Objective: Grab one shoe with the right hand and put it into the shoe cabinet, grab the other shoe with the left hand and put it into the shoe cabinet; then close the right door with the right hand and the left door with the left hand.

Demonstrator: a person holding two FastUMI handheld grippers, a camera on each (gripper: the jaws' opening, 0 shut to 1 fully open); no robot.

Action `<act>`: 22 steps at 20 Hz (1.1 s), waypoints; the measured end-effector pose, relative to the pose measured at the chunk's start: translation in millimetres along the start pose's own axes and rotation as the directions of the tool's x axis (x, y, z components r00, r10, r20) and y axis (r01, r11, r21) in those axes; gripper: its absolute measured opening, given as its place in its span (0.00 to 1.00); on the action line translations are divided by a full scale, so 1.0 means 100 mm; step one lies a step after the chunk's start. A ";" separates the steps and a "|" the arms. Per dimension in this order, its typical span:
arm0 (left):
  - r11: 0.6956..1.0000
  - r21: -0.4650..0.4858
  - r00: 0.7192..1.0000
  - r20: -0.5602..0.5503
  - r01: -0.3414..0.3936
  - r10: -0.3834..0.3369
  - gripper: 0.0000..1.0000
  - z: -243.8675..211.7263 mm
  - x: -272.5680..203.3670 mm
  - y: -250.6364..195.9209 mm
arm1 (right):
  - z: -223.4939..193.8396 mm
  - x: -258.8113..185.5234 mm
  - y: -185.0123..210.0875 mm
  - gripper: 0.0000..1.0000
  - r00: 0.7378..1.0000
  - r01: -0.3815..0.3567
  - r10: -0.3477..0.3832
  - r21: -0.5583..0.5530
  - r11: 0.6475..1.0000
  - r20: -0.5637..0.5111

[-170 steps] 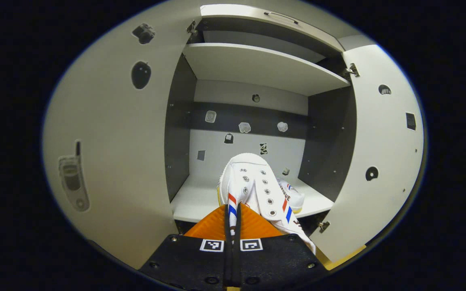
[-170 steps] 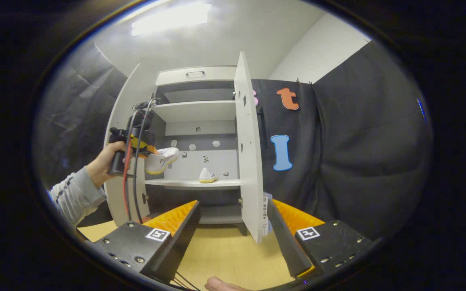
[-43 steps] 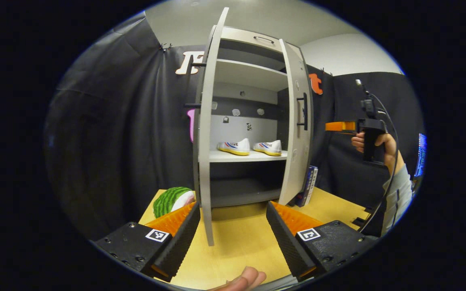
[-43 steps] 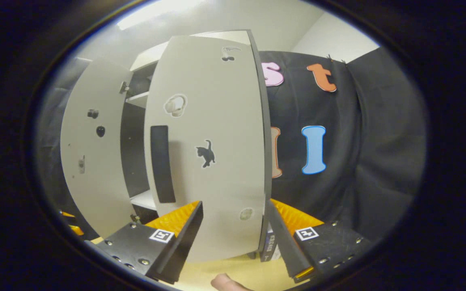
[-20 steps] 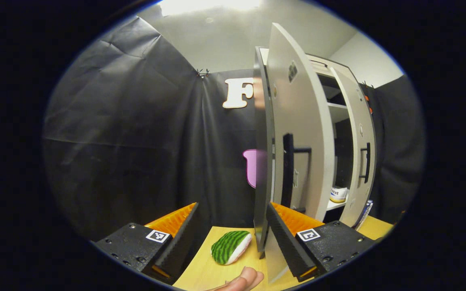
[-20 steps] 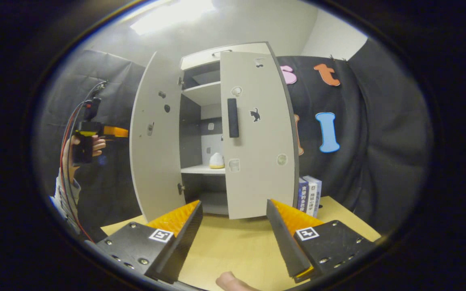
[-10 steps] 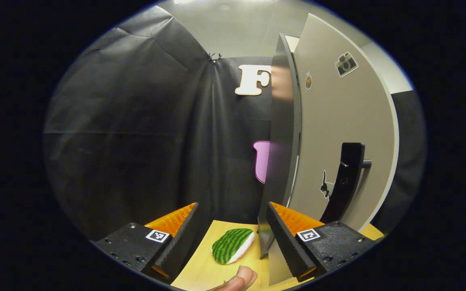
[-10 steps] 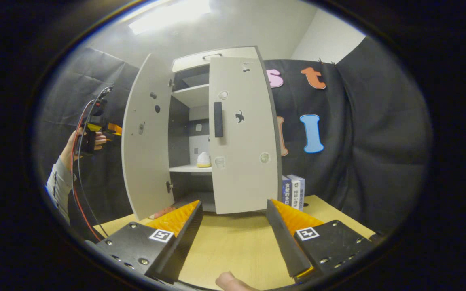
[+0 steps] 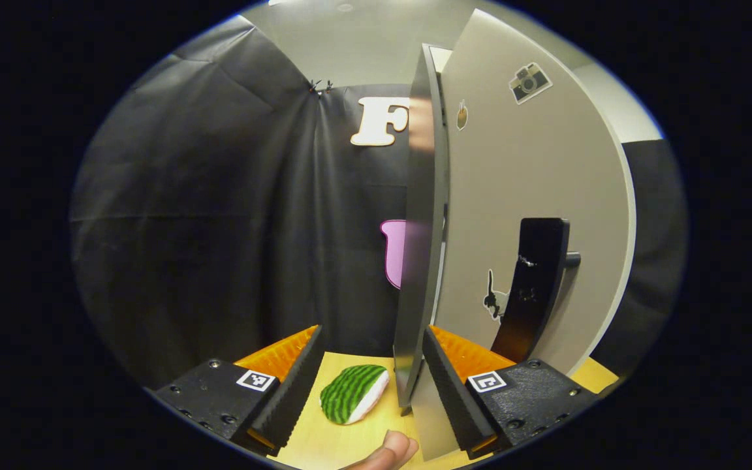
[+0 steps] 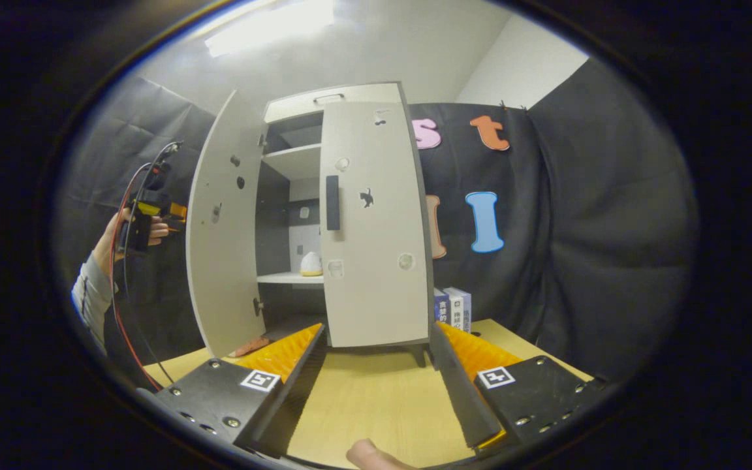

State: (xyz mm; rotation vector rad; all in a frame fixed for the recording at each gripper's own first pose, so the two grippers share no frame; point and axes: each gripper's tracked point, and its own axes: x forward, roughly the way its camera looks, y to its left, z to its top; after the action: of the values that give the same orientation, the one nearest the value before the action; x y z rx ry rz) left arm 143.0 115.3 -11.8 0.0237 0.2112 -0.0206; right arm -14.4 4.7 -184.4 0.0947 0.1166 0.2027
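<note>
The white shoe cabinet (image 10: 297, 104) stands on the wooden table. Its right door (image 10: 369, 222) lies across the right half of the front. Its left door (image 10: 222, 235) stands wide open. Through the gap, one white shoe with a yellow sole (image 10: 311, 264) rests on the middle shelf. My left gripper (image 9: 371, 385) is open at the outer side of the left door (image 9: 519, 196); the door's edge (image 9: 420, 248) rises just inside its right finger. In the right gripper view a hand holds that left gripper (image 10: 177, 210) behind the left door. My right gripper (image 10: 376, 385) is open and holds nothing, back from the cabinet.
A green striped watermelon-slice toy (image 9: 353, 393) lies on the table left of the door's edge. A black handle (image 9: 536, 281) sticks out of the left door's outer face. Two books (image 10: 452, 305) stand right of the cabinet. Bare tabletop (image 10: 369, 405) lies before the cabinet.
The right gripper has drawn back from the right door, which now sits across the cabinet front. The left gripper has come around to the left door's outer side, its edge now between the fingers.
</note>
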 end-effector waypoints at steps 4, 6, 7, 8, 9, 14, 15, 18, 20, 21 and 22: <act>1.000 0.012 1.000 0.008 0.024 -0.025 0.92 0.05 0.09 -0.16 | 0.09 0.00 -0.10 0.94 0.999 0.032 -0.032 0.015 0.999 0.015; 0.999 0.009 0.999 0.003 0.046 -0.046 0.92 0.04 0.13 -0.26 | 0.13 0.00 -0.13 0.94 0.999 0.044 -0.044 0.005 0.999 0.021; 0.999 0.005 0.999 0.005 0.049 -0.049 0.92 0.06 0.16 -0.31 | 0.15 0.00 -0.15 0.94 0.999 0.045 -0.045 0.006 0.999 0.022; 0.999 0.007 0.999 0.004 0.045 -0.045 0.87 0.04 0.14 -0.35 | 0.16 0.01 -0.15 0.94 0.999 0.045 -0.046 0.008 0.999 0.021; 0.999 0.015 0.999 0.008 0.034 -0.034 0.87 0.04 0.13 -0.39 | 0.17 0.01 -0.17 0.94 0.999 0.046 -0.046 0.006 0.999 0.020; 0.998 0.021 0.999 0.010 0.052 -0.052 0.87 0.06 0.15 -0.55 | 0.17 0.00 -0.22 0.94 0.998 0.057 -0.057 0.003 0.998 0.021; 0.998 0.035 0.998 0.019 0.053 -0.053 0.87 0.08 0.19 -0.64 | 0.17 0.00 -0.24 0.94 0.998 0.063 -0.063 0.004 0.998 0.021; 0.997 0.042 0.998 0.029 0.058 -0.059 0.87 0.08 0.27 -0.93 | 0.20 -0.02 -0.31 0.94 0.996 0.079 -0.079 0.003 0.997 0.029; 0.995 0.043 0.996 0.013 0.085 -0.085 0.87 0.03 0.39 -1.18 | 0.20 -0.02 -0.33 0.94 0.996 0.087 -0.088 0.012 0.996 0.029; 0.995 0.037 0.995 -0.007 0.095 -0.095 0.87 -0.01 0.45 -1.30 | 0.21 -0.03 -0.35 0.94 0.995 0.092 -0.092 0.013 0.996 0.029; 0.994 0.030 0.994 -0.023 0.105 -0.104 0.92 -0.05 0.49 -1.40 | 0.21 -0.06 -0.35 0.92 0.995 0.095 -0.096 0.012 0.995 0.030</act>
State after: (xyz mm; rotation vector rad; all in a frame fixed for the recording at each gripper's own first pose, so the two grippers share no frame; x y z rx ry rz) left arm 187.0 -25.9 -29.8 0.0438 0.2330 -0.1280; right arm -11.0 -32.6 -166.5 0.1024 0.0919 0.1052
